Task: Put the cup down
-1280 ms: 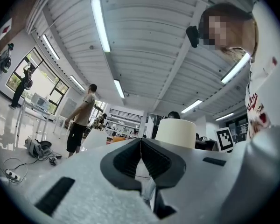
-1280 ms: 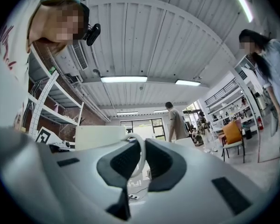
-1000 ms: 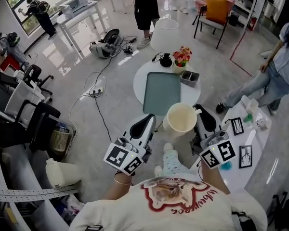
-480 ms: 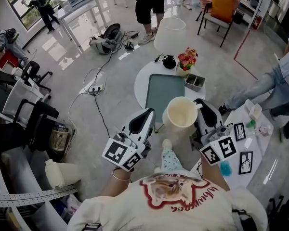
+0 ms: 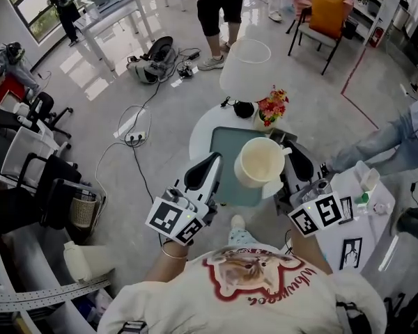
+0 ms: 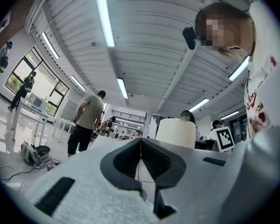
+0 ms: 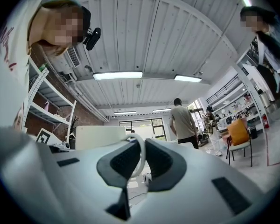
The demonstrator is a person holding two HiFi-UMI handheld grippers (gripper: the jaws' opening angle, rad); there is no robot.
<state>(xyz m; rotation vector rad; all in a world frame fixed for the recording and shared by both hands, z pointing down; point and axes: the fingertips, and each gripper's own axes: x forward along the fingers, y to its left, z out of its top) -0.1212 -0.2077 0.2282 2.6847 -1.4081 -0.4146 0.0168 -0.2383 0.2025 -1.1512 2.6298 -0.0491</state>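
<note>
Head view: right claw [image 5: 291,160] is pinching the handle of the cream ceramic cup [image 5: 260,162], hanging mouth-up over the round white tabletop [image 5: 199,133]; left claw [image 5: 207,167] closed, empty.

At your twelve o'clock stands a white lamp [image 5: 245,67], red flowers [image 5: 272,107] just beside it. An orange chair [image 5: 327,16] sits at one o'clock.
</note>
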